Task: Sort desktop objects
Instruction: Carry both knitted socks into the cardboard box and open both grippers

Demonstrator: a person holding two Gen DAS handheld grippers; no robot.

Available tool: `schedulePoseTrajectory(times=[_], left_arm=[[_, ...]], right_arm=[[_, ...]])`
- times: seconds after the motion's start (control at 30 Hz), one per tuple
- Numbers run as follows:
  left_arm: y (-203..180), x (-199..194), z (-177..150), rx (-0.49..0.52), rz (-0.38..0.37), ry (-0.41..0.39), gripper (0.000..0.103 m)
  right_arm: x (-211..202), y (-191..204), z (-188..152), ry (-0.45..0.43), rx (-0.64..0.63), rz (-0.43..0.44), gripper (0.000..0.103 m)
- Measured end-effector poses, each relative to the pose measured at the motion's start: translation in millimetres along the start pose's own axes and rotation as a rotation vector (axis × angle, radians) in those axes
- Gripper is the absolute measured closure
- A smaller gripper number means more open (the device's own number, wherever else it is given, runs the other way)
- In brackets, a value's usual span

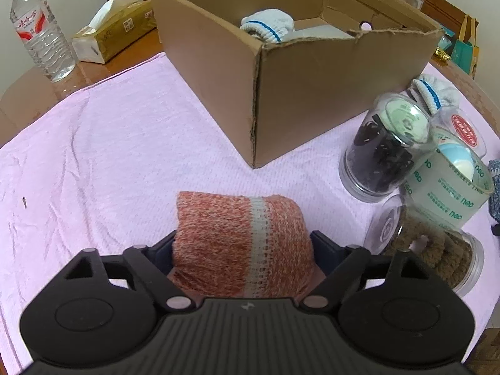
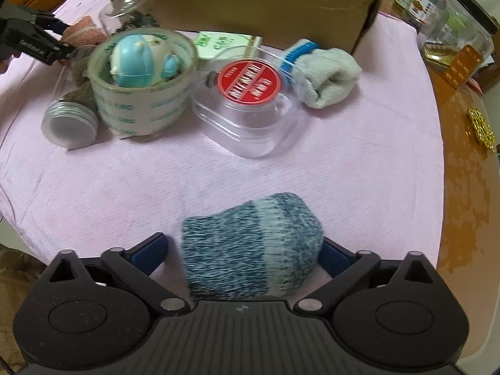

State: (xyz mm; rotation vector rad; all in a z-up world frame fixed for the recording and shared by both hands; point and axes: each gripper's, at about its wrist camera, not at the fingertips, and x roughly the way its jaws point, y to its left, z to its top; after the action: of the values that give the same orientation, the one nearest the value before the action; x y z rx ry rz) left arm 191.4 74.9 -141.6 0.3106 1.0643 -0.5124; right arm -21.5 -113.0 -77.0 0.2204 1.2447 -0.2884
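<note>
Orange sock roll (image 1: 242, 247) sits squeezed in my left tongs (image 1: 243, 251), blue sock roll (image 2: 253, 247) between my half-spread right tongs (image 2: 247, 254); both soft, light, best pinched mid-bundle.

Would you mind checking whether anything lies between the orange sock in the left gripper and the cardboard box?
Nothing visible does: only bare pink cloth lies between the orange sock and the box; the jars sit off to the right.

Soft even indoor light; fisheye bending, dark corners; right wrist view motion-blurred; glare on wooden table (image 2: 462, 143).
</note>
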Motion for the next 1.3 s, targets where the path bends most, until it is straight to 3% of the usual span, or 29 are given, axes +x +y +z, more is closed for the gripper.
schedulePoseTrajectory(times=[0.13, 0.33, 0.63, 0.87, 1.3], left_arm=[[2, 0, 0, -0.002, 0.001, -0.001, 0.022], [0, -1, -1, 0.008, 0.004, 0.000, 0.024], [1, -13, 1, 0.013, -0.004, -0.006, 0.032], [1, -26, 2, 0.023, -0.014, -0.023, 0.033], [-9, -82, 21, 0.075, -0.028, -0.134, 0.033]], right_arm=[[-5, 12, 0, -0.008, -0.058, -0.018, 0.013], [-8, 6, -1, -0.002, -0.034, 0.001, 0.022], [-14, 10, 0, -0.003, -0.039, -0.016, 0.026], [-30, 11, 6, -0.038, -0.058, -0.021, 0.026], [-68, 11, 41, -0.161, -0.133, -0.048, 0.026]])
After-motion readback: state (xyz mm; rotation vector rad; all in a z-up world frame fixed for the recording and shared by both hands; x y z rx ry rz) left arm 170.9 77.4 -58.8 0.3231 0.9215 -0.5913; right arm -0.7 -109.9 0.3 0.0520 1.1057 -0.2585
